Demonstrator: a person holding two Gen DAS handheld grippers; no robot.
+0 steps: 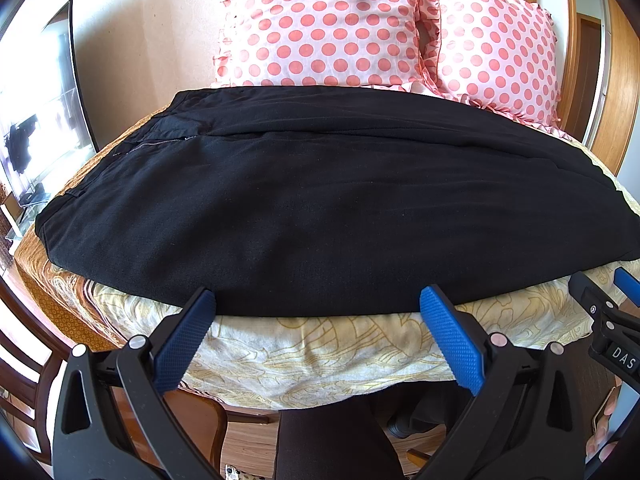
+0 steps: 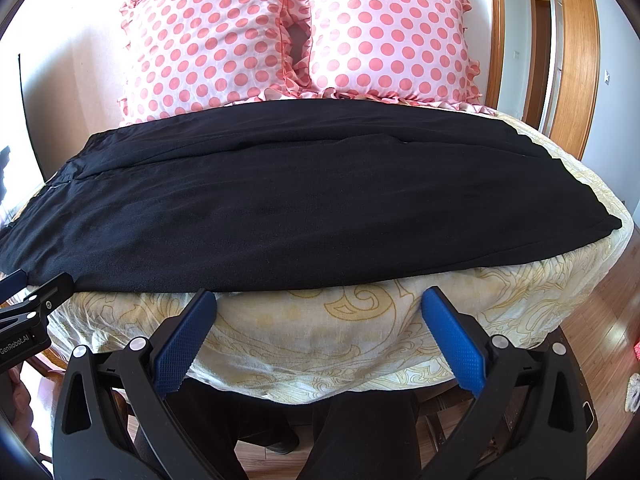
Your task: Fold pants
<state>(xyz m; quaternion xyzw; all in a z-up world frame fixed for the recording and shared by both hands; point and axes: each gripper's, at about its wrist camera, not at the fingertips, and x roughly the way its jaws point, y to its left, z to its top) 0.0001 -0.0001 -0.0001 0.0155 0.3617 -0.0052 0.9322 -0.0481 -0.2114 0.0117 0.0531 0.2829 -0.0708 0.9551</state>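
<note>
Black pants [image 1: 320, 200] lie flat across the bed, waistband and zipper [image 1: 160, 144] at the left, leg ends at the right; they also show in the right wrist view [image 2: 304, 204]. My left gripper [image 1: 318, 304] is open and empty, fingertips at the pants' near edge. My right gripper [image 2: 318, 304] is open and empty, just short of the near edge, over the bedspread. The right gripper shows at the left wrist view's right edge [image 1: 612, 304]; the left gripper shows at the right wrist view's left edge [image 2: 36, 292].
Two pink polka-dot pillows [image 1: 328, 24] [image 2: 384, 36] stand behind the pants. A cream patterned bedspread [image 2: 320, 332] covers the bed. A person's dark-clothed legs [image 2: 360, 436] are below. A mirror [image 1: 40, 120] stands left, wooden door frames [image 2: 576, 52] right.
</note>
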